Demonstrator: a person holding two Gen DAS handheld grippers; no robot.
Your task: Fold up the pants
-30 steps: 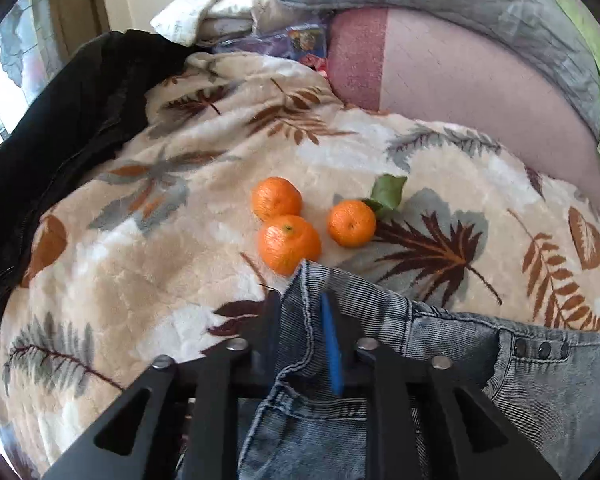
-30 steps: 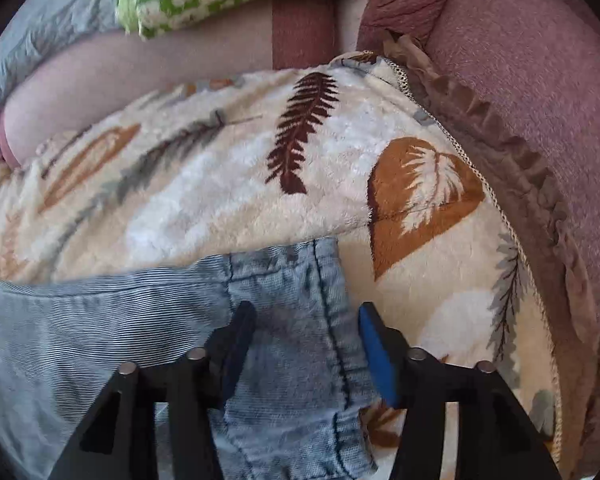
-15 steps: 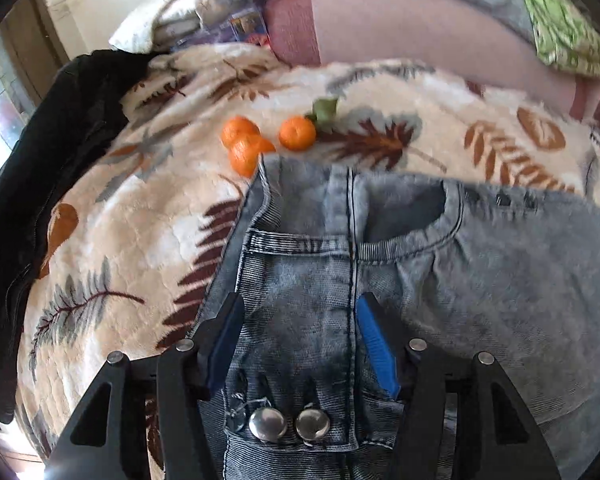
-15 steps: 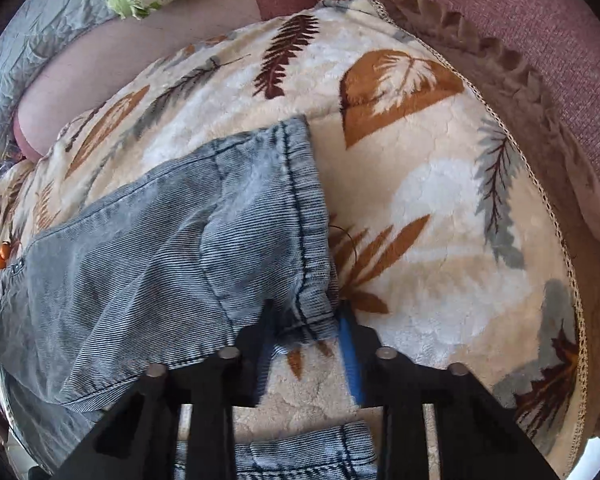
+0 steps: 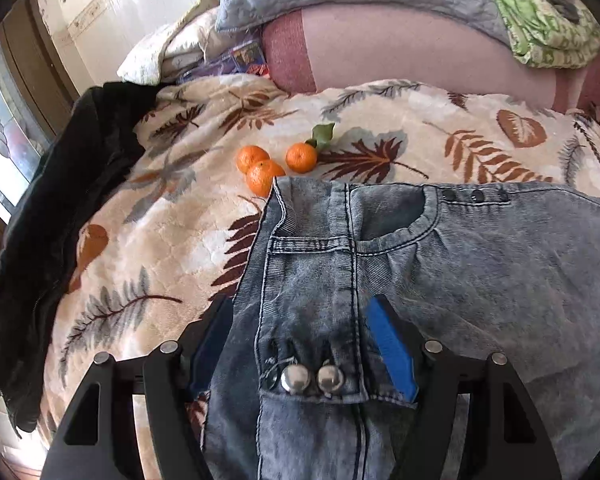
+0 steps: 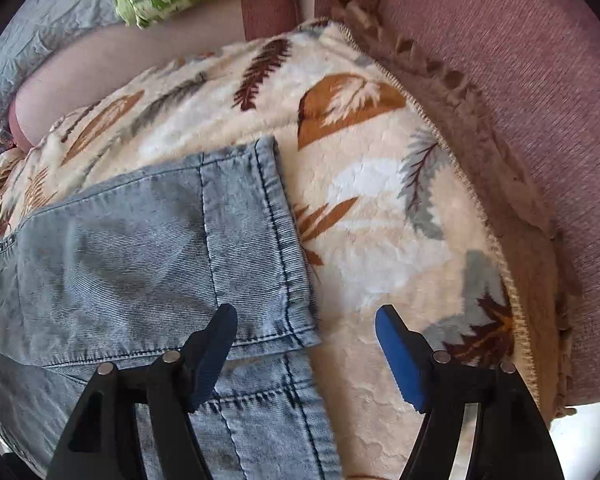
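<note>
The pants lie folded over on the leaf-print blanket, waistband at the left, leg hems at the right. Both tongs are released and widening — the left gripper straddles the waistband, the right gripper the hem corner. Three tangerines sit at twelve o'clock of the waistband.

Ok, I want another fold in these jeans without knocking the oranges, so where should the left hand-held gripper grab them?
Probably the waistband of the jeans, near the metal buttons: it's a thick, stitched band that gives firm purchase. Come from the near side, away from the oranges at the far edge. The left hand-held gripper already straddles it, jaws opening.
</note>
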